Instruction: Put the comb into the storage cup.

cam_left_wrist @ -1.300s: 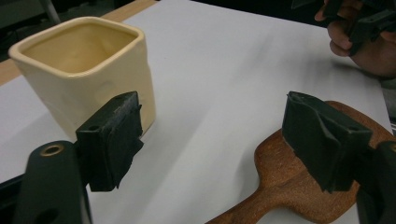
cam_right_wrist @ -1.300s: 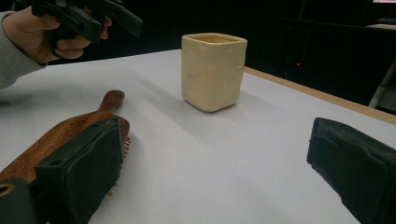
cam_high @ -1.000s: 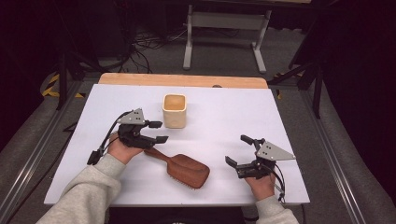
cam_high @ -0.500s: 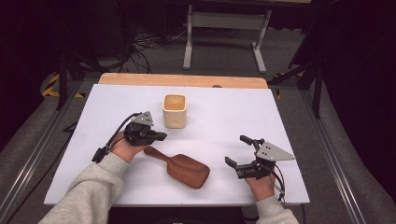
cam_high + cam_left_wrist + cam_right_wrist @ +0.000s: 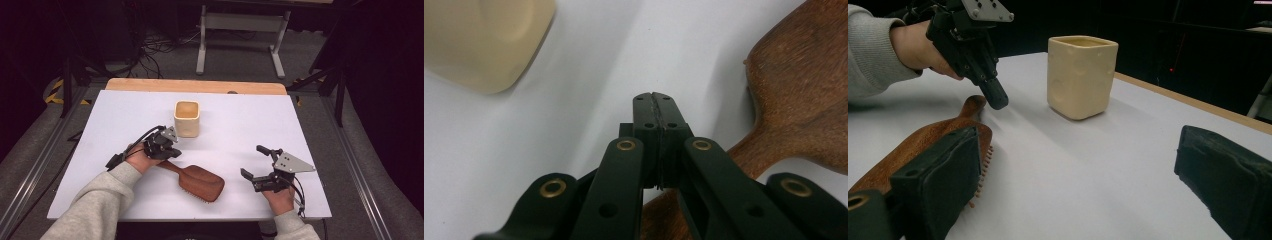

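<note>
A white table top (image 5: 125, 120) carries a flat, dark brown wooden hairbrush (image 5: 200, 181) lying bristles down near the front edge, its oval head towards the person and its narrow handle pointing back and to the left. Behind it, well apart, stands an upright cream-coloured ceramic cup with a square, rounded shape (image 5: 187, 118).

The person's left hand, in a grey sleeve, holds the left black two-jaw gripper (image 5: 169, 151) just over the tip of the brush handle, tilted downward. In the left gripper view its jaws are pressed flat together with nothing between them, having just been closing; the brush handle (image 5: 744, 150) lies just beside and under the closed tips, and the cream cup (image 5: 484, 40) sits at the upper left. From the right gripper view the same gripper (image 5: 996, 100) hangs right at the handle's end; whether it touches the wood cannot be told.

The right black gripper (image 5: 256, 162) rests low at the front right of the table, well apart from the brush head, with its jaws spread wide and empty. Its two black pads (image 5: 943, 185) frame the brush (image 5: 913, 145) and cup (image 5: 1080, 75).
</note>
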Motion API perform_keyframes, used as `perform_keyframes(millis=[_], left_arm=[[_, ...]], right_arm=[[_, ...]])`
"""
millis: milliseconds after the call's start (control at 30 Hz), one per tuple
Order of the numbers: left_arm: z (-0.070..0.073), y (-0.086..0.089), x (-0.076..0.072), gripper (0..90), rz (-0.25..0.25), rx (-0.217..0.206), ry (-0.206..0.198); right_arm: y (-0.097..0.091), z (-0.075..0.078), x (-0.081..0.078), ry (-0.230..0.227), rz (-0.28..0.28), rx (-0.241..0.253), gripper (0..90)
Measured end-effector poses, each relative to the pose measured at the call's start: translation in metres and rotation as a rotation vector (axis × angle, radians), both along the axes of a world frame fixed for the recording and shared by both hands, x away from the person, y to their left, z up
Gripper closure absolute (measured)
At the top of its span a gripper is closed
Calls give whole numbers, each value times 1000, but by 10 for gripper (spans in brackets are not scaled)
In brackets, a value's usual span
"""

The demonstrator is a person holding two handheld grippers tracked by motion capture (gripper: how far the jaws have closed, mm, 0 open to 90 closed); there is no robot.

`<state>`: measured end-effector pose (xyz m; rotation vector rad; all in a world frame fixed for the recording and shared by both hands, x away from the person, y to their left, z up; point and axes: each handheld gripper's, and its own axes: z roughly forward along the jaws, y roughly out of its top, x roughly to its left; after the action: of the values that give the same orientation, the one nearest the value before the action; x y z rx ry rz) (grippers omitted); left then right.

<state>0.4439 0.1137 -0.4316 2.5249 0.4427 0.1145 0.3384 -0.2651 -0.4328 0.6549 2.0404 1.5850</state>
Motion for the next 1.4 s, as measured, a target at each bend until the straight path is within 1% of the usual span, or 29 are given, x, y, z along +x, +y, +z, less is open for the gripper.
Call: perform_keyframes(millis=[100, 200, 267, 300, 400, 467, 500, 633, 700, 867, 967, 1133, 1333, 1400], left_arm=[[-1, 0, 0, 900, -7, 27, 17], [-3, 0, -1, 900, -24, 63, 36], [-3, 1, -1, 900, -28, 73, 49], [-3, 1, -1, 900, -43, 78, 58], [-4, 2, -1, 900, -53, 94, 85], [-5, 2, -1, 900, -68, 113, 94], [-5, 1, -3, 900, -76, 131, 102], [-4, -1, -9, 900, -110, 164, 109], [-3, -1, -12, 900, -117, 168, 115], [-1, -2, -21, 900, -141, 195, 130], [0, -1, -25, 900, -154, 201, 136], [2, 2, -32, 900, -153, 204, 148], [3, 5, -38, 900, -168, 218, 164], [3, 6, -41, 900, -166, 217, 168]], right_arm=[[0, 0, 0, 0, 3, 1, 53], [0, 0, 0, 1, 3, 1, 53], [0, 0, 0, 1, 4, 1, 53], [0, 0, 0, 1, 5, 1, 53], [0, 0, 0, 1, 5, 0, 52], [0, 0, -1, 0, 6, 1, 53], [0, 0, -1, -1, 5, 1, 52], [0, 0, -1, 1, 5, 2, 53], [0, 0, -1, 1, 5, 0, 52], [0, 1, -1, -1, 4, 1, 53], [0, 1, -1, 0, 4, 2, 52], [0, 1, -1, -5, 5, 0, 52], [0, 1, -2, -3, 4, 4, 53], [1, 1, -2, -5, 6, 3, 52]])
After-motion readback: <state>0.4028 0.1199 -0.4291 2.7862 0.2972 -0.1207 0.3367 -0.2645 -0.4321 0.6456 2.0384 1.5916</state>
